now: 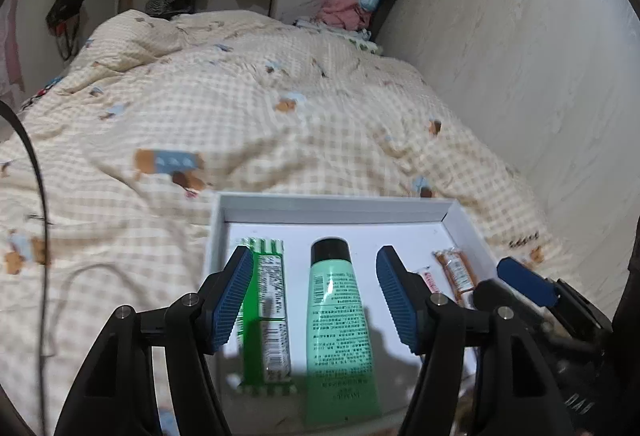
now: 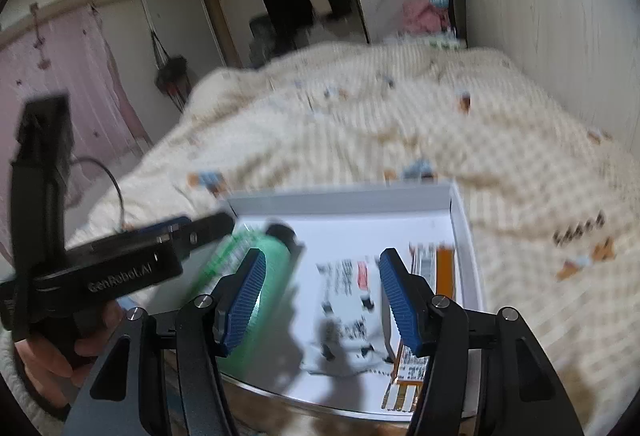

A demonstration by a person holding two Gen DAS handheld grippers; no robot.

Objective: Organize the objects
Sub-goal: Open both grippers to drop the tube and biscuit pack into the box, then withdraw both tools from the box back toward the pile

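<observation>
Both my tools, left [image 1: 316,300] and right [image 2: 322,302], hang wide and empty over the box [image 1: 340,205] on the bed. In it lies the tube [image 1: 338,320]: light, squashy, probably slick. I'd pinch its firm cap end.

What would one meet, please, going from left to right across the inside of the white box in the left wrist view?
Green striped packet → mint green tube with black cap → small white-and-pink packet → orange-brown packets, all lying in the white box.
</observation>
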